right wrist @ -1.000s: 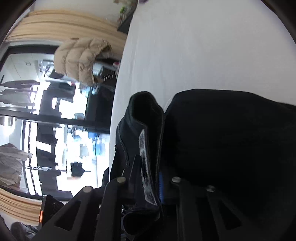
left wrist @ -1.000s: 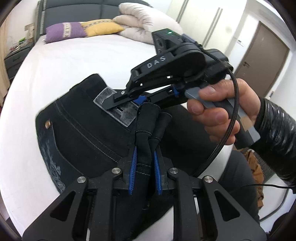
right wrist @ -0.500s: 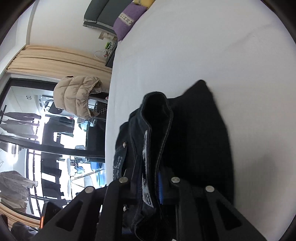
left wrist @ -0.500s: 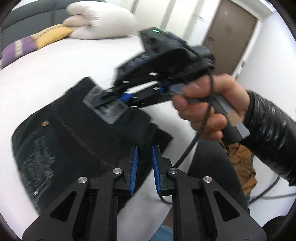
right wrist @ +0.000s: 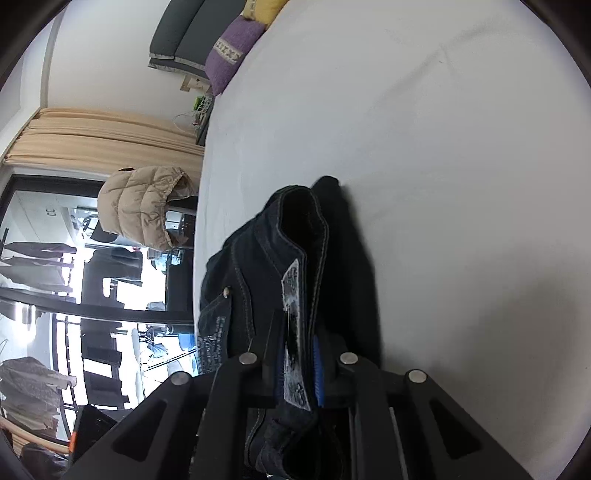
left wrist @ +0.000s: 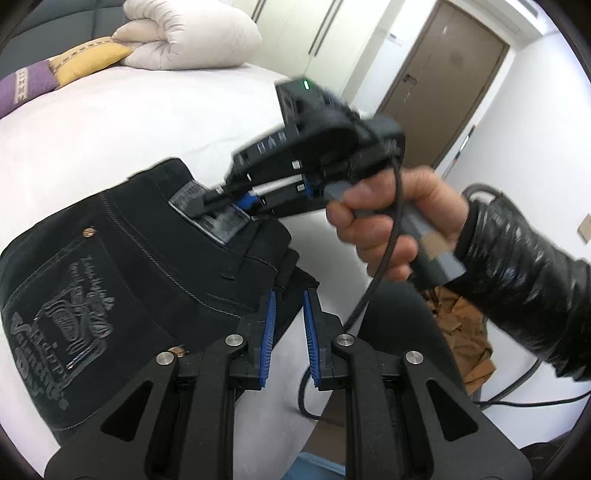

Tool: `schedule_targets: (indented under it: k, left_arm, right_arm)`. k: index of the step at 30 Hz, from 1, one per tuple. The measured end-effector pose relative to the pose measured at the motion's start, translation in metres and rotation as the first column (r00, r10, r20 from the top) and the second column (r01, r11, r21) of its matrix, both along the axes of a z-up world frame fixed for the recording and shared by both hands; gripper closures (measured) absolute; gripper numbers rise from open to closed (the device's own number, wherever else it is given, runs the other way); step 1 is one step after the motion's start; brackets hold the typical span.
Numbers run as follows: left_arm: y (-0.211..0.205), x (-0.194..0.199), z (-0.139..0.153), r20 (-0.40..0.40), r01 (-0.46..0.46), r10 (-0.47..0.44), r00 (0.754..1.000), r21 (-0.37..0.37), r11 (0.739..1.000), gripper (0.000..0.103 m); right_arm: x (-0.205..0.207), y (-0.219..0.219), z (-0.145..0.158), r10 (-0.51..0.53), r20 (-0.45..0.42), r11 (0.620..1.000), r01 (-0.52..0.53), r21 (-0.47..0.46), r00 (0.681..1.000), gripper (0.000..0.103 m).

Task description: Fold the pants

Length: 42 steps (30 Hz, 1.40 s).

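Observation:
Black jeans (left wrist: pixel 122 266) lie folded on the white bed (left wrist: pixel 110 122), back pocket embroidery up. In the left wrist view my left gripper (left wrist: pixel 288 295) is at the jeans' near corner by the bed's edge. It is shut on a thin edge of the dark cloth at its blue pads (left wrist: pixel 269 317). My right gripper (left wrist: pixel 207 201), held by a hand (left wrist: pixel 388 229) in a black sleeve, is shut on the waistband at the grey label patch (left wrist: pixel 218 221). In the right wrist view the waistband (right wrist: pixel 299 266) stands up between the right gripper (right wrist: pixel 299 350) fingers.
A white duvet (left wrist: pixel 192 33) and yellow and purple pillows (left wrist: pixel 88 55) lie at the head of the bed. A brown door (left wrist: pixel 443 74) is beyond the bed. A cable (left wrist: pixel 384 258) hangs from the right gripper. A beige jacket (right wrist: pixel 144 206) hangs by the window.
Both grippers drew the waist end toward the bed's edge. The roll of cloth that stood far past the left fingertips now reaches only their tips. The right gripper kept its hold.

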<state>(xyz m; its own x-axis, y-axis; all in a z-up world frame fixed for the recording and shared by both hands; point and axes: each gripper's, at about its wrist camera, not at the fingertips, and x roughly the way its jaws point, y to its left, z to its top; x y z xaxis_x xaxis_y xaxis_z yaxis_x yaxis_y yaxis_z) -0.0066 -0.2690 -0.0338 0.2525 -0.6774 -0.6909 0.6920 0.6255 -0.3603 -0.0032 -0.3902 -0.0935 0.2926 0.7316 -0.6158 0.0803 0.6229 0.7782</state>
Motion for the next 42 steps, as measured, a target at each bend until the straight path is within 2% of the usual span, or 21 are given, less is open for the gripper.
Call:
schedule_targets:
  k: [3, 5, 7, 10, 11, 12, 13, 14, 17, 20, 22, 23, 24, 25, 26, 27, 28, 30, 37, 40, 42]
  left_arm:
    - [0.023, 0.007, 0.007, -0.027, -0.071, 0.069, 0.997, -0.063, 0.996, 0.088]
    - [0.042, 0.011, 0.013, -0.046, -0.116, 0.111, 0.993, -0.108, 0.987, 0.088]
    - [0.062, 0.017, 0.02, -0.052, -0.173, 0.167, 0.985, -0.137, 0.975, 0.088]
    - [0.091, 0.031, 0.024, -0.082, -0.238, 0.228, 0.97, -0.151, 0.959, 0.085]
    - [0.104, 0.035, 0.022, -0.108, -0.264, 0.249, 0.962, -0.15, 0.953, 0.072]
    - [0.116, 0.039, 0.02, -0.125, -0.288, 0.271, 0.954, -0.143, 0.947, 0.038]
    - [0.126, 0.04, 0.018, -0.131, -0.308, 0.29, 0.948, -0.143, 0.941, 0.025]
    - [0.138, 0.041, 0.017, -0.12, -0.326, 0.31, 0.943, -0.157, 0.932, 0.02]
    - [0.157, 0.058, 0.014, -0.141, -0.359, 0.338, 0.931, -0.164, 0.919, 0.02]
    - [0.162, 0.089, 0.015, -0.144, -0.361, 0.336, 0.931, -0.215, 0.908, 0.02]
    - [0.159, 0.116, 0.01, -0.173, -0.35, 0.314, 0.933, -0.247, 0.903, 0.03]
    - [0.156, 0.128, 0.003, -0.199, -0.341, 0.297, 0.934, -0.251, 0.906, 0.04]
    - [0.154, 0.141, -0.008, -0.226, -0.348, 0.298, 0.927, -0.233, 0.908, 0.056]
    - [0.155, 0.153, -0.023, -0.268, -0.365, 0.306, 0.914, -0.208, 0.908, 0.064]
    - [0.156, 0.158, -0.038, -0.309, -0.373, 0.305, 0.901, -0.192, 0.908, 0.073]
    - [0.16, 0.161, -0.055, -0.348, -0.386, 0.311, 0.884, -0.169, 0.907, 0.076]
    - [0.166, 0.158, -0.066, -0.357, -0.392, 0.316, 0.879, -0.162, 0.906, 0.079]
    - [0.175, 0.142, -0.076, -0.357, -0.382, 0.297, 0.886, -0.194, 0.904, 0.08]
    - [0.206, 0.079, -0.075, -0.36, -0.384, 0.268, 0.894, -0.304, 0.872, 0.08]
    - [0.202, 0.039, -0.063, -0.335, -0.312, 0.203, 0.92, -0.314, 0.897, 0.08]
    - [0.191, 0.013, -0.062, -0.304, -0.245, 0.156, 0.94, -0.285, 0.927, 0.08]
  right_arm:
    - [0.0, 0.001, -0.012, -0.005, -0.003, 1.0, 0.005, -0.017, 1.0, 0.088]
    - [-0.002, -0.006, -0.028, -0.028, -0.012, 0.999, 0.029, 0.045, 1.0, 0.09]
    - [-0.007, -0.012, -0.034, -0.041, 0.016, 0.993, 0.039, 0.111, 0.999, 0.088]
    - [-0.02, -0.022, -0.021, -0.084, 0.015, 0.991, 0.082, 0.108, 0.996, 0.071]
    - [-0.024, -0.027, -0.016, -0.102, 0.025, 0.99, 0.099, 0.1, 0.994, 0.063]
    - [-0.031, -0.034, -0.009, -0.13, 0.039, 0.989, 0.127, 0.075, 0.991, 0.059]
    - [-0.036, -0.04, -0.002, -0.151, 0.05, 0.987, 0.148, 0.063, 0.987, 0.059]
    - [-0.041, -0.043, 0.007, -0.152, 0.064, 0.986, 0.147, 0.081, 0.986, 0.059]
    - [-0.049, -0.019, 0.036, -0.065, 0.137, 0.993, 0.051, 0.104, 0.988, 0.067]
    - [-0.045, 0.023, 0.044, 0.032, 0.144, 0.991, -0.05, 0.124, 0.989, 0.073]
    - [-0.043, 0.044, 0.028, 0.086, 0.106, 0.99, -0.097, 0.102, 0.991, 0.073]
    - [-0.042, 0.049, 0.017, 0.089, 0.074, 0.991, -0.096, 0.094, 0.993, 0.076]
    - [-0.039, 0.049, 0.003, 0.079, 0.028, 0.994, -0.08, 0.076, 0.997, 0.097]
    - [-0.038, 0.045, -0.013, 0.059, -0.013, 0.997, -0.058, 0.049, 0.998, 0.103]
    - [-0.038, 0.034, -0.029, 0.018, -0.041, 0.998, -0.016, 0.065, 0.999, 0.103]
    - [-0.039, 0.028, -0.036, -0.013, -0.045, 0.992, 0.018, 0.124, 0.999, 0.103]
    - [-0.041, 0.022, -0.037, -0.039, -0.039, 0.988, 0.045, 0.145, 0.998, 0.103]
    - [-0.044, 0.017, -0.033, -0.062, -0.015, 0.992, 0.063, 0.11, 0.998, 0.103]
    - [-0.043, 0.017, -0.038, -0.064, 0.025, 0.992, 0.06, 0.112, 0.998, 0.103]
    - [-0.042, 0.016, -0.036, -0.07, 0.037, 0.992, 0.066, 0.104, 0.997, 0.103]
    - [-0.048, 0.017, -0.034, -0.079, 0.038, 0.992, 0.075, 0.099, 0.996, 0.103]
